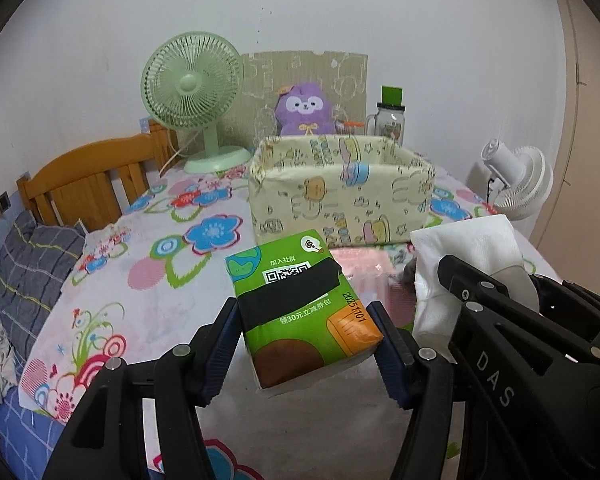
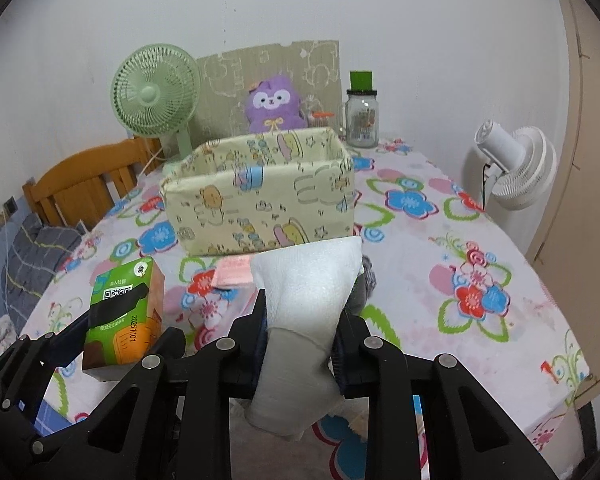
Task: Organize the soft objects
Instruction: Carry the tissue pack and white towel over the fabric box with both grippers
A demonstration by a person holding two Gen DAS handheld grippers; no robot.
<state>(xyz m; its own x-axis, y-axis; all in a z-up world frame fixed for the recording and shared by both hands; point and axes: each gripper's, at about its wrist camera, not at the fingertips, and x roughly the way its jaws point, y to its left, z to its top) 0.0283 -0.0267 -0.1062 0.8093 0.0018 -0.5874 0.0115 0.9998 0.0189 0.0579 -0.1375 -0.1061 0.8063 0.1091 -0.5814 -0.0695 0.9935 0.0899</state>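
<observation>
My left gripper (image 1: 306, 350) is shut on a green tissue pack (image 1: 300, 312) and holds it above the table, in front of the cream fabric basket (image 1: 340, 192). The pack also shows in the right wrist view (image 2: 124, 320). My right gripper (image 2: 300, 328) is shut on a bundle of white paper tissue (image 2: 304, 304), held upright just in front of the basket (image 2: 260, 196). The tissue also shows at the right of the left wrist view (image 1: 460, 264). A pink cloth (image 2: 232, 272) and a grey soft item (image 2: 364, 284) lie on the table behind the tissue.
A floral tablecloth (image 2: 460, 248) covers the table. Behind the basket stand a green fan (image 1: 192, 96), a purple plush toy (image 1: 304, 110) and a glass jar with a green lid (image 1: 392, 120). A white fan (image 2: 512, 164) is at the right, a wooden bed frame (image 1: 92, 180) at the left.
</observation>
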